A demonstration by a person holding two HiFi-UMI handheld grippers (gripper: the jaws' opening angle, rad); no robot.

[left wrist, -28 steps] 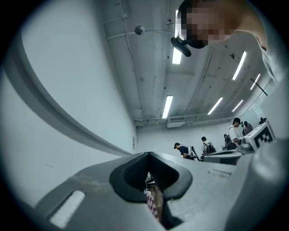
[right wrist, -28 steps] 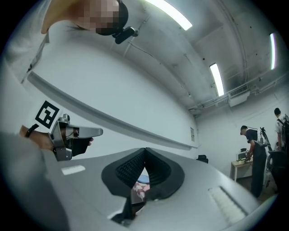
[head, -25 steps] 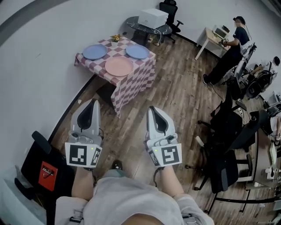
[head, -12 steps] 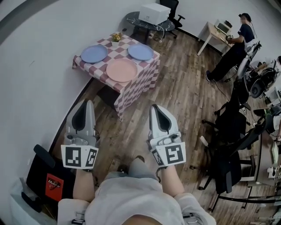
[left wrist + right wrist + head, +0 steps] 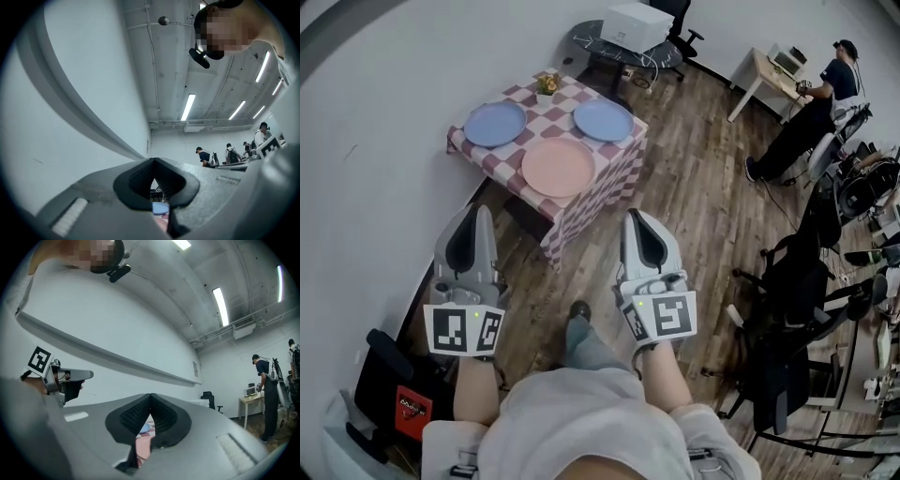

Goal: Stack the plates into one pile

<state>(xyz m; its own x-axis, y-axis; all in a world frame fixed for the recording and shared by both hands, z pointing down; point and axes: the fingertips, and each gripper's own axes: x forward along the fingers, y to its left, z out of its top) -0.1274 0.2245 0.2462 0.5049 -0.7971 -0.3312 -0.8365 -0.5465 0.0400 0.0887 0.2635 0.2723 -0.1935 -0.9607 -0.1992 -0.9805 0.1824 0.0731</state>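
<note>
Pink plate (image 5: 558, 167), two blue plates (image 5: 495, 124) apart on the worktop (image 5: 546, 111).
Your left gripper (image 5: 477, 210) and right gripper (image 5: 639, 217) (both empty) have jaws pressed together.

I see checked cloth (image 5: 598, 192), a smooth matt pink plate (image 5: 558, 167), wood-plank floor (image 5: 703, 216), matt grey plastic on the right hand-held gripper (image 5: 638, 217).

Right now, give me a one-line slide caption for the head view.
Left gripper and right gripper, shut and empty, face a checkered table bearing two blue plates and a pink plate, unstacked.
</note>
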